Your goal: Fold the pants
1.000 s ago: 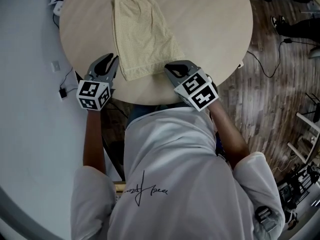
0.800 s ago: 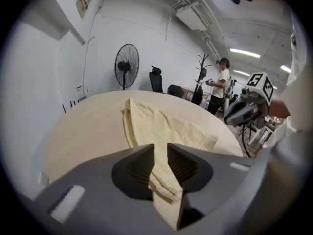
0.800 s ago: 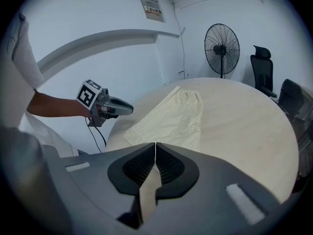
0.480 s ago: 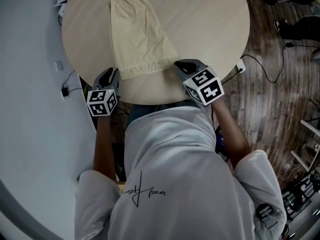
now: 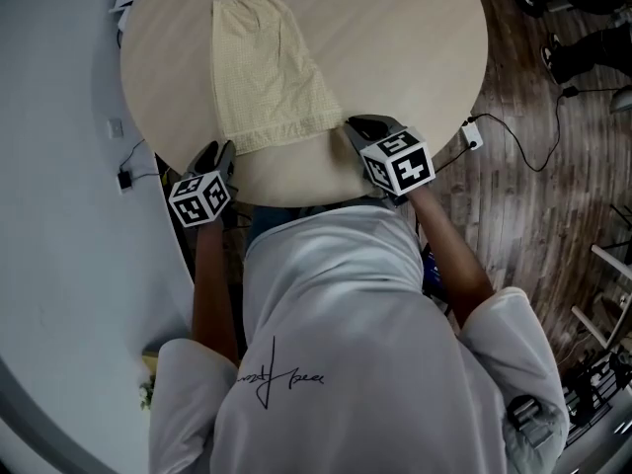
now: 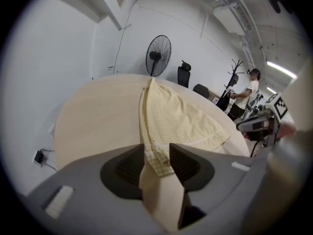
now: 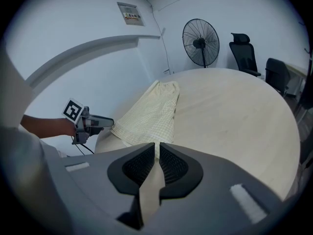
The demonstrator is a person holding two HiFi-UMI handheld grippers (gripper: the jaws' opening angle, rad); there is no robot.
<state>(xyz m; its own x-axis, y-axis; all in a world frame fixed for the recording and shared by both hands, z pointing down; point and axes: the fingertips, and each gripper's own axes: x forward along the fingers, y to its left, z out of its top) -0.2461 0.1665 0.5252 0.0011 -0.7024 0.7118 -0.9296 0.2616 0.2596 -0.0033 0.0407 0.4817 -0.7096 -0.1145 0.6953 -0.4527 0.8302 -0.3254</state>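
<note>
**Two hem corners to take: seat the cloth deep, then close**

Start at the left. Find the left gripper (image 5: 219, 153) low at the near-left rim of the round table (image 5: 415, 57), jaws moderately apart and clamping nothing. Note the near-left hem corner of the pants (image 5: 265, 67) lying in that gap, apparently unpinched. Judge the step as taking both near corners, ready to carry the hem end over to the far end. Ease these jaws a little further over the corner so every layer sits well between the pads, then close firmly. Avoid nipping only the top layer, or the fold will probably peel apart on the lift.

Move to the middle. See the pants as a long pale-yellow strip, seemingly doubled leg on leg. Place it left of the table's centre, running away from the person with the hem end nearest.

Finish at the right. Find the right gripper (image 5: 354, 126) just beside the near-right hem corner, jaws drawn to a thin slit, empty, with bare table showing through. Open it wide before going in, and take as deep a bite as the left.

Read both forearms as reaching forward from the body, marker cubes up, grippers pointing away and roughly level with each other either side of the hem.
</note>
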